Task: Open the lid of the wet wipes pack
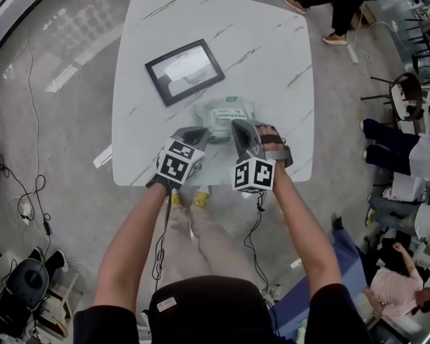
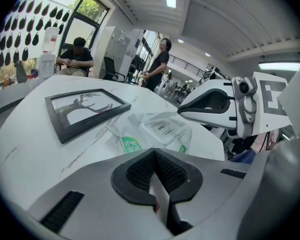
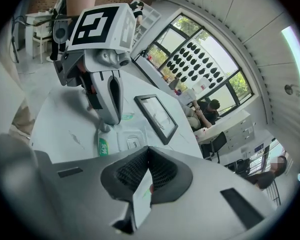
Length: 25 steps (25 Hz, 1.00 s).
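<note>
The white marbled desk [image 1: 272,41] carries everything, and we place the rest by the wet wipes pack [image 1: 226,113], which lies flat near the desk's near edge.

Picture frame [image 1: 184,71]: black, lying flat and askew, beyond the pack and to its left, well apart from it.

Left gripper [image 1: 196,133]: at the pack's near-left corner. From the right gripper view its tip comes down at the pack's edge, close to the green label. We cannot tell whether it presses the pack or the desk just beside it. Its jaws are drawn together, with only a thin pale sliver between the dark pads and nothing gripped.

Right gripper [image 1: 241,127]: at the pack's right side. In the left gripper view it appears lifted above the pack rather than resting on it. Its jaws are likewise brought close, with a narrow pale wedge showing between the pads, and they hold nothing.

Pack itself: soft, crinkled, pale wrapper with green print.

Lid [image 2: 162,128]: a white flap on the pack's top face marked "OPEN" — it lies flat and closed, and neither gripper is on it.
</note>
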Each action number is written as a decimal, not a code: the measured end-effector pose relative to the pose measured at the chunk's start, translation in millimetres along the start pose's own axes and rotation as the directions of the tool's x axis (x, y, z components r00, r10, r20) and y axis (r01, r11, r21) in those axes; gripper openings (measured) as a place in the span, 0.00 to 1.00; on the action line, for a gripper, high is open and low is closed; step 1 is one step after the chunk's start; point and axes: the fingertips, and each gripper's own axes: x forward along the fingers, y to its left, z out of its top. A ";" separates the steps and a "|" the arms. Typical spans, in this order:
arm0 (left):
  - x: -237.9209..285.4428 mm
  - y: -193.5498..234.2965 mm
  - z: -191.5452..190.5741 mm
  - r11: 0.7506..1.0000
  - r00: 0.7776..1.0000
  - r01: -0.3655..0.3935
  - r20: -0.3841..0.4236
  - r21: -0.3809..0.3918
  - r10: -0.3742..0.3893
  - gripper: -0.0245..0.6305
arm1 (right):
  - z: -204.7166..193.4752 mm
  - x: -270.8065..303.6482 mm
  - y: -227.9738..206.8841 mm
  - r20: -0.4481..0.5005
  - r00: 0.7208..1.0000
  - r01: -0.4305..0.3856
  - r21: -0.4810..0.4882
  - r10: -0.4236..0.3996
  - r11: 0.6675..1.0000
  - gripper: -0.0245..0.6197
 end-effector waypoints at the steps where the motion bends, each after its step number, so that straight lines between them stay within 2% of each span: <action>1: -0.2 -0.3 0.0 1.000 1.000 0.003 -0.001 -0.002 -0.003 0.06 | 0.2 -0.1 -2.8 0.000 1.000 0.003 0.002 -0.003 1.000 0.04; 19: -2.2 -3.6 1.7 1.000 1.000 0.014 -0.001 -0.012 -0.014 0.06 | -0.6 16.0 -40.8 0.005 1.000 0.024 0.051 -0.024 0.998 0.04; 25: -1.4 -3.2 -0.5 1.000 1.000 0.002 0.000 0.002 -0.002 0.06 | -7.6 31.7 -42.0 -0.012 1.000 0.010 0.036 -0.010 0.999 0.04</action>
